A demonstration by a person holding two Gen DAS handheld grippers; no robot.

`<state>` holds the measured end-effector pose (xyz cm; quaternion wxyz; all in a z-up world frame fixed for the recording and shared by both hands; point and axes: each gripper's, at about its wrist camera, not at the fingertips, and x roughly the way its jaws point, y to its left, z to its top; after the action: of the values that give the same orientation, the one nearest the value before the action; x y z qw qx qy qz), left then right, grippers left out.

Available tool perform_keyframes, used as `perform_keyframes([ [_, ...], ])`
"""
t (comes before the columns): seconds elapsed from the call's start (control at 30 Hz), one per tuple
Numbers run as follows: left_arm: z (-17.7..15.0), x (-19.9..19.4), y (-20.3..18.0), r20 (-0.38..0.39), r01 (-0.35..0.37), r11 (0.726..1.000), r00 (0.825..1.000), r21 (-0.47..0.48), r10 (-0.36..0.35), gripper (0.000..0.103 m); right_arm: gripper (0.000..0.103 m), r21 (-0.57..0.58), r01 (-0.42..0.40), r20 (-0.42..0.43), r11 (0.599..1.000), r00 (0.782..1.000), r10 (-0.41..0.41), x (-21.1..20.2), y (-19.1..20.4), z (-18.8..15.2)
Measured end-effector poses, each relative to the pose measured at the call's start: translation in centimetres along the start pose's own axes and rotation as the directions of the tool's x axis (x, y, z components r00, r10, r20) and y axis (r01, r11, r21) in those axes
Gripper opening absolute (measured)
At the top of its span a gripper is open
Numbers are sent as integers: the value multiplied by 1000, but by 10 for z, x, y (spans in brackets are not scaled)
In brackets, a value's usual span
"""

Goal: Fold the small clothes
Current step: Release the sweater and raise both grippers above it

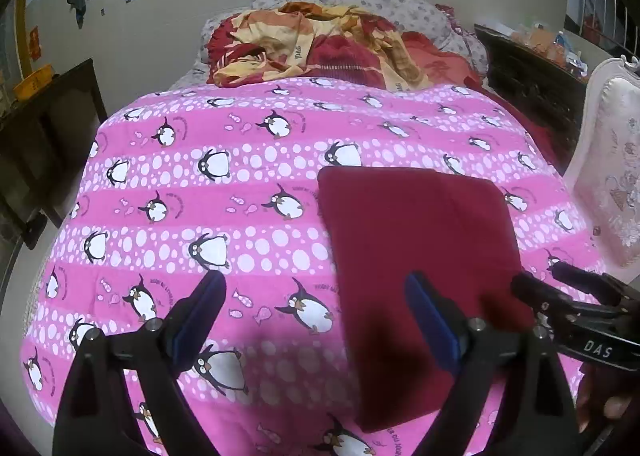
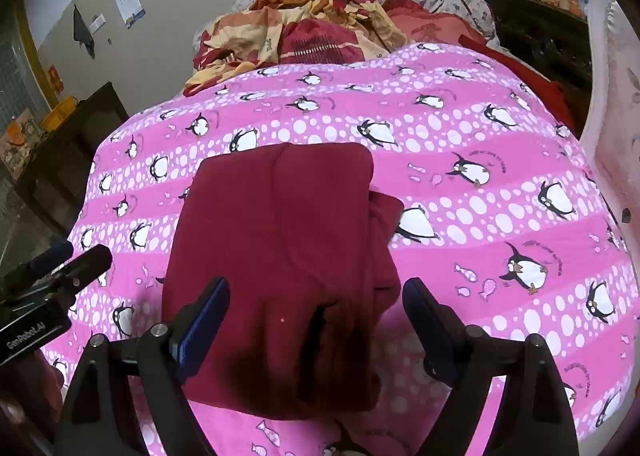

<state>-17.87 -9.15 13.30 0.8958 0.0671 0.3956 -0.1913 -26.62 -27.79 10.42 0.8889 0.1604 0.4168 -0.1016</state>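
Maroon folded garment (image 2: 280, 256) lies flat near bed's front edge on pink penguin quilt (image 1: 240, 184). Left claw (image 1: 316, 320) and right claw (image 2: 316, 320) gape wide, empty. Judgement: square stray right flap, press edges flat.

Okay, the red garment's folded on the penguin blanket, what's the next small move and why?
Probably tuck in the flap sticking out on the dark red garment with the right gripper. Both grippers, left too, are open and empty, and the fold looks otherwise neat on the pink blanket.
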Motion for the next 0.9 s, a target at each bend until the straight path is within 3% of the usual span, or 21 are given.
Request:
perform_keyframes([
  [0.27, 3, -1, -5, 52, -141, 989, 989, 54, 138, 90, 92, 11, -9, -12, 1000, 1000, 9, 5, -2, -1],
  [0.47, 1, 5, -6, 39, -140, 988, 990, 69, 138, 90, 92, 0, 1, -21, 1000, 1000, -1, 9, 0, -3],
  [0.63, -1, 12, -3, -3, -60, 998, 998, 28, 60, 90, 92, -27, 25, -11, 999, 1000, -25, 9, 4, -3],
  [0.9, -4, 16, -5, -1, -103, 994, 995, 45, 103, 90, 92, -26, 32, -18, 999, 999, -33, 12, 3, -4],
])
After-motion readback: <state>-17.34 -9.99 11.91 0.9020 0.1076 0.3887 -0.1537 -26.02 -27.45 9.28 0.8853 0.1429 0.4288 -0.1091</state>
